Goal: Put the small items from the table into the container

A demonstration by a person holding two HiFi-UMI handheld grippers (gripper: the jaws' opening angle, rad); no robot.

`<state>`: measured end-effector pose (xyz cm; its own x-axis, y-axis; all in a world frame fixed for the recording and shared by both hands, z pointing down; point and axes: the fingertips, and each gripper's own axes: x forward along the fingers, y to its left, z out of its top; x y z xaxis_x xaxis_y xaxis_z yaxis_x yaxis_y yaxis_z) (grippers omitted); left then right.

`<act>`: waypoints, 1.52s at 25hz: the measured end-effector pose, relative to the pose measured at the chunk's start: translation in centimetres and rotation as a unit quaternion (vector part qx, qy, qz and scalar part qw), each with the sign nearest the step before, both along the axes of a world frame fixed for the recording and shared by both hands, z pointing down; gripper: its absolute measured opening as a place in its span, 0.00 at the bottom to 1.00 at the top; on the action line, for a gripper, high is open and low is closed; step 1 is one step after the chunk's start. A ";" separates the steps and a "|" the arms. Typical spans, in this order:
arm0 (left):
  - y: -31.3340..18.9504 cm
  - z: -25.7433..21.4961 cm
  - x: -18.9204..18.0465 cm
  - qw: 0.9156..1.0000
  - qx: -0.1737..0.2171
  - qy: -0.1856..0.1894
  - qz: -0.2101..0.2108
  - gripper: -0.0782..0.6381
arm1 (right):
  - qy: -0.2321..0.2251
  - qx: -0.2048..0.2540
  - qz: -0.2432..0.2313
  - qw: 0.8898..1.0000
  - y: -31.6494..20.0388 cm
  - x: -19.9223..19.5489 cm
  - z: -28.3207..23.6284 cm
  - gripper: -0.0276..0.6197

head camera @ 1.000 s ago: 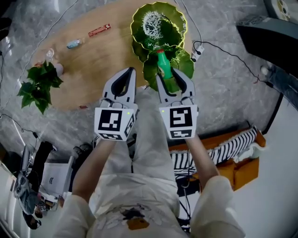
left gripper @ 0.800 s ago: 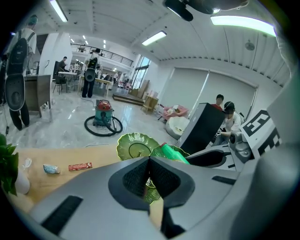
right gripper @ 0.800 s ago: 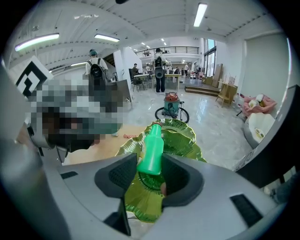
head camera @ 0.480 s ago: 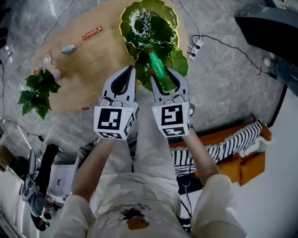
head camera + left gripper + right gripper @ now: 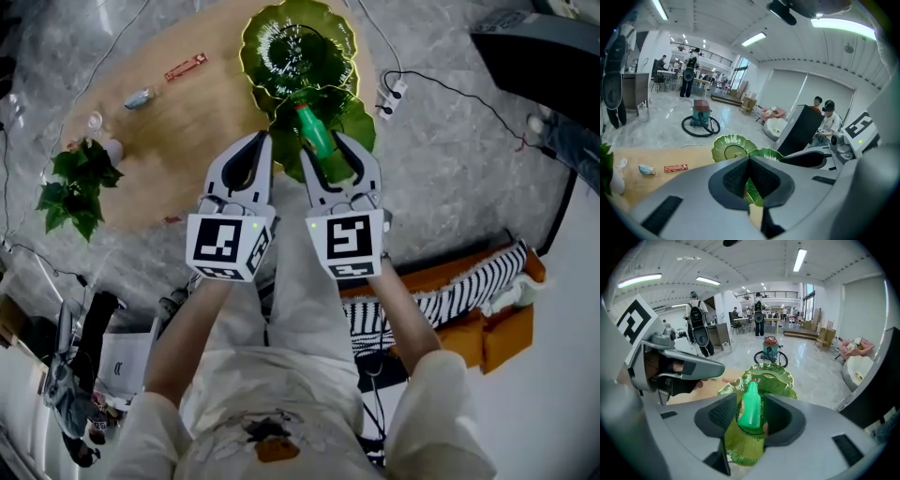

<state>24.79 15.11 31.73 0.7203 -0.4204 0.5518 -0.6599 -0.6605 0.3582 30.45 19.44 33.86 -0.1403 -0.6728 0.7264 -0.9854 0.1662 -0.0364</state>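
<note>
**Head view.** Near frame centre, right gripper (image 5: 328, 155) clamped on a green bottle (image 5: 317, 141), cap pointing up-frame. Bottle hanging over the nearer green dish (image 5: 364, 122), not yet set down. Just to the left, left gripper (image 5: 264, 142) with jaws together, holding nothing. Higher in the frame, a farther green dish (image 5: 295, 47) overlapping the nearer one, apparently empty. On the wooden table (image 5: 206, 122), toward the upper left: a red packet (image 5: 185, 67), a small wrapped item (image 5: 139, 97) and a tiny clear object (image 5: 95, 120), too small to identify. Potted plant (image 5: 80, 178) at the far left.

**Left gripper view.** Pads closed against each other at lower centre, nothing between them. Both dishes just beyond the tips. Red packet (image 5: 675, 167) and wrapped item (image 5: 646, 169) at lower left, lying on the wood.

**Right gripper view.** Bottle (image 5: 751, 406) gripped low on its body between the pads, tilted, cap away from the camera, directly above the nearer dish (image 5: 740, 448). No items visible inside either dish.

**Progress, as a judgement:** early. One item in hand and ready to go in. Nothing deposited as far as can be seen. At least three small things waiting on the table, well apart from the dishes.
</note>
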 end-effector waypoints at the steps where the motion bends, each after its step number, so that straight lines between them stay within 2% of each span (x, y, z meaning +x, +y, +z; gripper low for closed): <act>1: 0.0 -0.1 -0.1 1.000 0.000 0.003 -0.002 0.11 | -0.002 0.001 -0.001 1.000 -0.2 -0.2 -0.1 0.30; 7: -0.4 -0.6 -1.5 1.000 0.004 0.001 -0.010 0.11 | 0.003 0.024 -0.013 1.000 -1.2 -1.6 -1.6 0.30; 14: -1.7 -0.5 -4.9 0.999 0.005 -0.003 -0.051 0.11 | 0.001 0.038 -0.049 0.998 -3.0 -4.7 -2.2 0.30; 30: -3.1 -0.5 -15.9 0.988 0.004 -0.006 -0.154 0.11 | -0.018 0.042 -0.162 0.986 -5.9 -16.2 -1.9 0.30; 38: -3.1 -1.0 -22.0 0.983 0.006 -0.003 -0.182 0.11 | -0.022 0.038 -0.180 0.983 -6.5 -21.7 -1.8 0.30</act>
<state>2.83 11.98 30.74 0.5174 -0.6565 0.5489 -0.8556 -0.3840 0.3472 8.71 12.97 32.04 -0.4102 -0.6254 0.6637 -0.8596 0.5083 -0.0523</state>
